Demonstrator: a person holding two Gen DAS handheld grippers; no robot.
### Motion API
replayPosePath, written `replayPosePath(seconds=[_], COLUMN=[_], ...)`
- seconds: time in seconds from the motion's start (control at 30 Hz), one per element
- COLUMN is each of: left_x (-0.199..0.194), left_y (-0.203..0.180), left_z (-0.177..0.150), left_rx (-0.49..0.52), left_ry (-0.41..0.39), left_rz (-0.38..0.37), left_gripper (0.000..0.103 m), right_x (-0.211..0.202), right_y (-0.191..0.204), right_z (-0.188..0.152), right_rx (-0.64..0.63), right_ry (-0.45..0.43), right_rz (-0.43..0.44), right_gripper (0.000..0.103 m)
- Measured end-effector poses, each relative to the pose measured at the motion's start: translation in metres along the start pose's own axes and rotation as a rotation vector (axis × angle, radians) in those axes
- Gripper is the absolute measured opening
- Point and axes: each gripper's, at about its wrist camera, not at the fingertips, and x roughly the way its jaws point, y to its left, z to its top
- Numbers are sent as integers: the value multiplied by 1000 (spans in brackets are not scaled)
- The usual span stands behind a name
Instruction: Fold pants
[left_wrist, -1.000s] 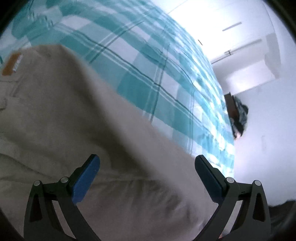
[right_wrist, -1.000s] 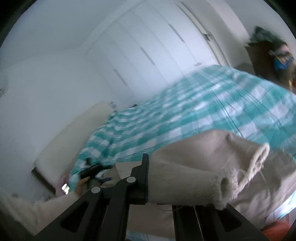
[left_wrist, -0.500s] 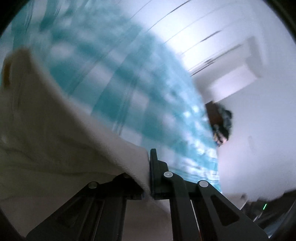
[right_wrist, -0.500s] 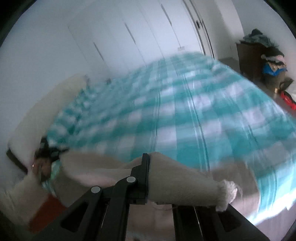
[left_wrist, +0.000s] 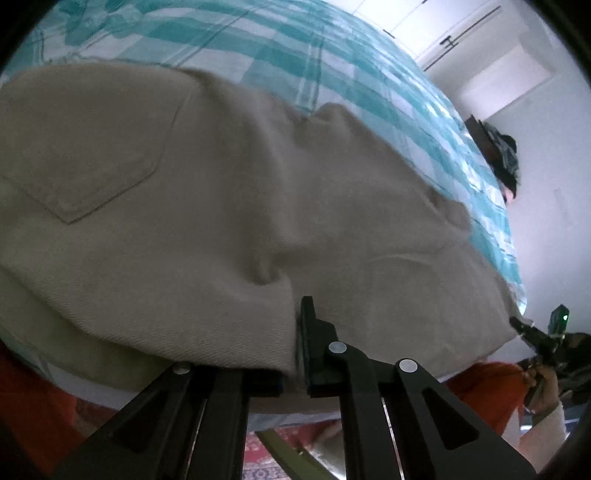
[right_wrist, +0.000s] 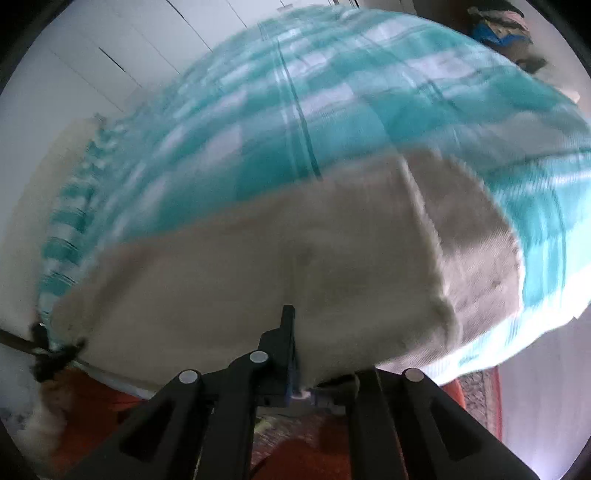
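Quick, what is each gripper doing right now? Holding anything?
Left gripper: shut on the beige pants, pinching a fold at their near edge.
Right gripper: shut on the pants too, at the near edge.

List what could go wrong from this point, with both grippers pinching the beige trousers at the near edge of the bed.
1. The left gripper grips only a thin fold of the beige cotton trousers; it may slip out.
2. The fabric overhangs the edge of the teal checked bedspread and could slide towards the red rug.
3. A wrinkle bunched above the left fingers might get folded in. The right gripper view is blurred.
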Motion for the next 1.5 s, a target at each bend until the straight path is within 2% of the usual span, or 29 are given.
replayPosePath(seconds=[0.03,0.07,0.13,0.23,0.3,0.37,0.43,0.53,0.6,0.67,0.73,0.83,0.9,0.93,0.97,1.0,1.03,1.07,1.1,1.13,1.17,1.23,1.27,1.3,1.33,1.37,1.4,1.43,1.5], left_x=[-2,-2,1,5,2,1,-8,-16,-8,3,9,10,12,8,6,3,0,-6,-14,-21,-29,-49,-59,-70,-74,-76,-74,-67,-46], left_y=[-1,-1,0,3,4,2,-5,-27,-37,-39,-34,-32,-35,-35,-36,-38,-38,-38,-38,-38,-39,-41,-43,-49,-52,-57,-62,-67,-71], left_z=[2,3,1,-5,-8,-7,-8,-14,-22,-30,-33,-29,-30,-34,-35,-35,-36,-39,-43,-46,-51,-57,-57,-54,-50,-43,-34,-26,-13], left_rx=[1,-3,-19,-5,12,12,33,113,161,183,168,166,183,190,194,200,206,210,211,212,216,232,245,265,275,291,308,327,362], left_ry=[-5,-7,-7,-8,-14,-21,-45,-65,-25,3,18,22,21,20,20,19,23,29,31,26,19,-9,-42,-88,-108,-128,-145,-160,-152], left_rz=[-1,-4,-7,-1,6,3,-11,-22,-2,37,38,38,58,64,74,95,110,126,139,145,148,151,158,166,168,165,167,173,192], left_gripper=[4,4,4,4,4,4,5,5,5,5,5,5,6,7,10,17,31,39,51,54,54,54,54,55,57,60,63,66,70], right_x=[-4,-9,-16,-19,-21,-22,-24,-46,-55,-47,-30,-31,-32,-33,-35,-38,-44,-51,-62,-72,-87,-109,-118,-120,-118,-110,-99,-83,-58], right_y=[3,6,7,-4,-15,-27,-35,-17,-14,-24,-34,-35,-34,-34,-35,-34,-34,-33,-31,-27,-23,-12,-3,4,12,19,23,27,23], right_z=[1,4,3,-1,1,-2,-3,3,9,13,10,12,12,11,9,8,5,1,-4,-9,-16,-29,-34,-34,-33,-26,-20,-9,3], right_rx=[-14,-25,-10,59,137,228,281,169,126,136,162,176,166,164,165,169,179,188,198,204,215,203,159,111,52,-22,-66,-105,-106], right_ry=[-16,-42,-67,-104,-144,-162,-182,-259,-284,-227,-152,-154,-152,-156,-165,-181,-207,-241,-297,-355,-442,-572,-631,-652,-649,-600,-541,-445,-313], right_rz=[-13,-21,2,52,91,101,91,-5,-87,-163,-195,-209,-239,-250,-270,-292,-328,-357,-393,-427,-472,-507,-493,-466,-423,-359,-318,-279,-245], right_gripper=[15,34,64,64,54,8,7,6,6,6,6,6,8,12,22,29,52,71,74,74,74,74,74,74,74,74,74,74,73])
